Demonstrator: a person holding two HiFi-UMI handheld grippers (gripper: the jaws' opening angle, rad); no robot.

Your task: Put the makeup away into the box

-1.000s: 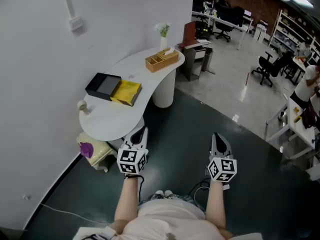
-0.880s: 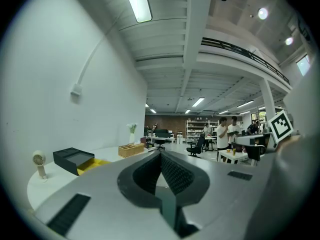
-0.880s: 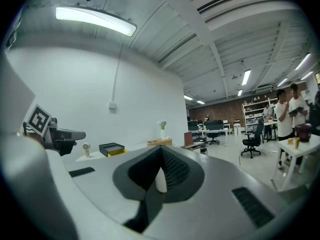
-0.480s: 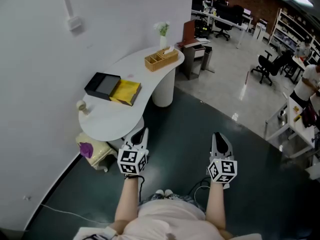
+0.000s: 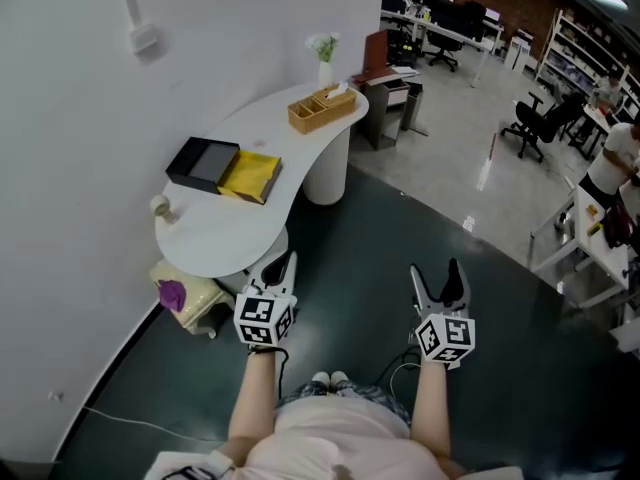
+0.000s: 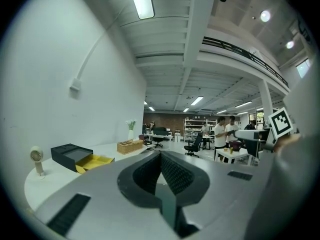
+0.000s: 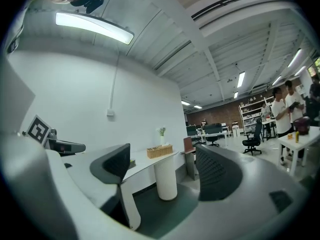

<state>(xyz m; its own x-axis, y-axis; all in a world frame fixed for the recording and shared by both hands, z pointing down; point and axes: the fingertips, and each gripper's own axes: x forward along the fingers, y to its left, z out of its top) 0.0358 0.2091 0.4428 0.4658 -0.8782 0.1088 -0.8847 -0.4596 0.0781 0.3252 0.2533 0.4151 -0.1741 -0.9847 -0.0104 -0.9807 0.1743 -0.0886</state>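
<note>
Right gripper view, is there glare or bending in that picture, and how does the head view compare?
Right gripper view: fisheye with black corners, straight lines bowed, the ceiling light blown out white. Head view: even light, only a bright streak of glare on the shiny floor.

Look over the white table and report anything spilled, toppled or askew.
Nothing stands out. The black box lies open with a yellow tray against it; the wooden organiser and vase stand upright on the table.
</note>
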